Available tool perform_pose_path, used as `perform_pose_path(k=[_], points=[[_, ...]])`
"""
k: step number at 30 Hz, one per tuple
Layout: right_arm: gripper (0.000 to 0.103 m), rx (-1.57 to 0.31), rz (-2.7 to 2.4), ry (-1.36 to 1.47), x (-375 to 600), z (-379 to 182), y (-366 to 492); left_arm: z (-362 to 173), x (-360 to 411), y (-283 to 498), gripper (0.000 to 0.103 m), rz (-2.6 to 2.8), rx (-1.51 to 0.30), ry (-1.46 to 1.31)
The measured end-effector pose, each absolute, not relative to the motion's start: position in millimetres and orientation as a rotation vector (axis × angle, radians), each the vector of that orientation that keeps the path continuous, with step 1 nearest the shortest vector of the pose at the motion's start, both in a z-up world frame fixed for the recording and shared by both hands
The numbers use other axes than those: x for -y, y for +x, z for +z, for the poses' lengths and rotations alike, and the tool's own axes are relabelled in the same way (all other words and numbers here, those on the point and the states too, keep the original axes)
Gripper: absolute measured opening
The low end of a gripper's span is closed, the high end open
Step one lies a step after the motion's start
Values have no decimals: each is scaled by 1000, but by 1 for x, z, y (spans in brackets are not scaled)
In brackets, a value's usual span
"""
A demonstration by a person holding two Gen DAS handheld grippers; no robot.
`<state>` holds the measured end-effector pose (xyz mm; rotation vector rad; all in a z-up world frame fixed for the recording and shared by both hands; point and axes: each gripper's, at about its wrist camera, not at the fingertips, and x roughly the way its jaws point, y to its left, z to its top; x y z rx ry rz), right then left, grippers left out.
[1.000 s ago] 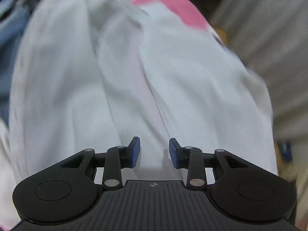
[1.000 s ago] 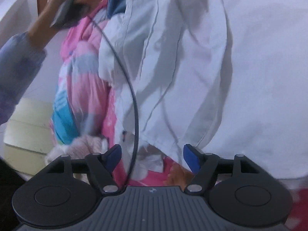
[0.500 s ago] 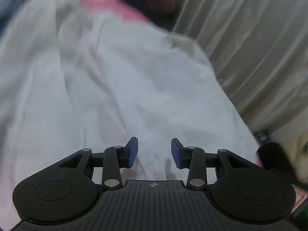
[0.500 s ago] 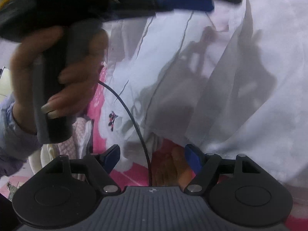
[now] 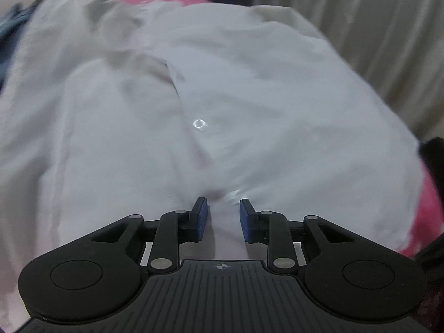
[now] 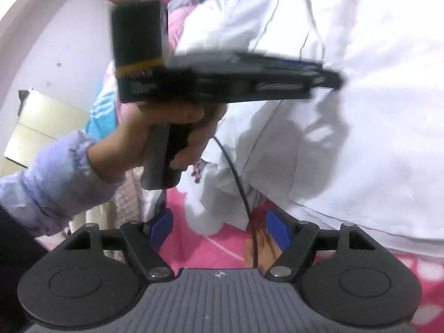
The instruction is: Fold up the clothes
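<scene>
A white button-up shirt (image 5: 249, 105) lies spread on a pink bedsheet (image 5: 427, 216); one button (image 5: 199, 124) shows on it. My left gripper (image 5: 221, 208) hovers just above the shirt, jaws open with nothing between them. In the right wrist view the shirt (image 6: 360, 111) is rumpled, with its lower edge near my right gripper (image 6: 219, 224), which is open wide and empty above the pink sheet (image 6: 211, 249). The left gripper tool (image 6: 222, 80) crosses this view, held in a hand, its tips over the shirt.
A pale curtain (image 5: 374, 27) hangs beyond the bed on the right. A black cable (image 6: 238, 183) runs down from the left tool across the shirt. Pink and blue bedding (image 6: 105, 105) and a yellowish cabinet (image 6: 41, 127) are at the left.
The left gripper has moved over the shirt and come lower toward it, staying open. In the right wrist view the left tool has swung down across the middle of the view.
</scene>
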<state>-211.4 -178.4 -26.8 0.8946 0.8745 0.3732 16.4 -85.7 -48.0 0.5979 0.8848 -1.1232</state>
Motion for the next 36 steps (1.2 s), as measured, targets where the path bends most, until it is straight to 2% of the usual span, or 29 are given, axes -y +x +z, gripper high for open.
perform_pose_path(k=[6,9,15,18,21,23,26,33,36], points=[[78,-658,250,1020,234,-3,-236,-44,62,27,26,-1079,-957,552],[80,-596,124,950,269,9,-241,-26,56,20,26,-1109,-881,483],[80,-584,-196,656,289,4,-237,-31,88,-1,26,-1295,-853,481],[75,-585,-217,606,284,-22,-233,-50,102,-7,26,-1318,-870,513],[68,-696,-251,610,279,-46,-221,-56,96,-6,27,-1309,-860,543],[68,-699,-247,580,279,-43,-225,-56,86,-1,27,-1289,-898,521],[68,-732,-264,534,274,-35,-232,-55,72,5,34,-1221,-938,498],[72,-660,-296,431,270,-6,-238,-34,63,11,32,-1171,-923,424],[72,-702,-373,439,283,-13,-233,-34,80,12,32,-1205,-933,387]])
